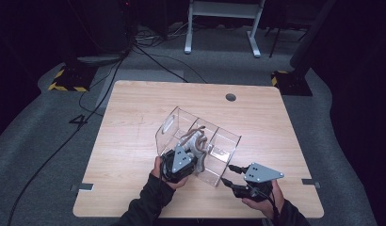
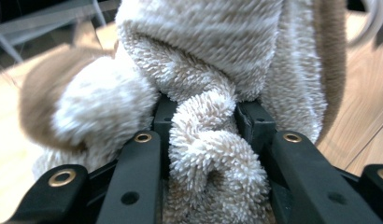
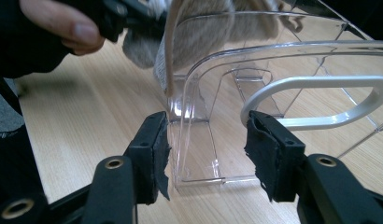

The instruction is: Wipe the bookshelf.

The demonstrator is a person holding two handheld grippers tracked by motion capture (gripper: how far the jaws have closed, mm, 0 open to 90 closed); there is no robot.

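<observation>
A fluffy beige and brown cloth [image 1: 197, 137] hangs over the middle of a clear plastic bin [image 1: 178, 121] with dividers, which stands tilted on the wooden table [image 1: 134, 108]. My left gripper [image 1: 195, 153] is shut on a twisted fold of the cloth [image 2: 203, 60], seen bunched between the jaws of the left gripper [image 2: 203, 126]. My right gripper [image 1: 227, 181] sits at the bin's near right end. There the right gripper [image 3: 206, 140] has the bin's end wall [image 3: 194, 154] between its jaws. One pad touches the wall's edge, the other the white handle [image 3: 320, 84].
A round cable hole [image 1: 230, 97] sits near the table's far edge. Cables [image 1: 111, 80] run across the grey floor at the left, and a white desk frame [image 1: 219, 28] stands beyond. The person's other hand [image 3: 63, 23] holds the left gripper beside the bin.
</observation>
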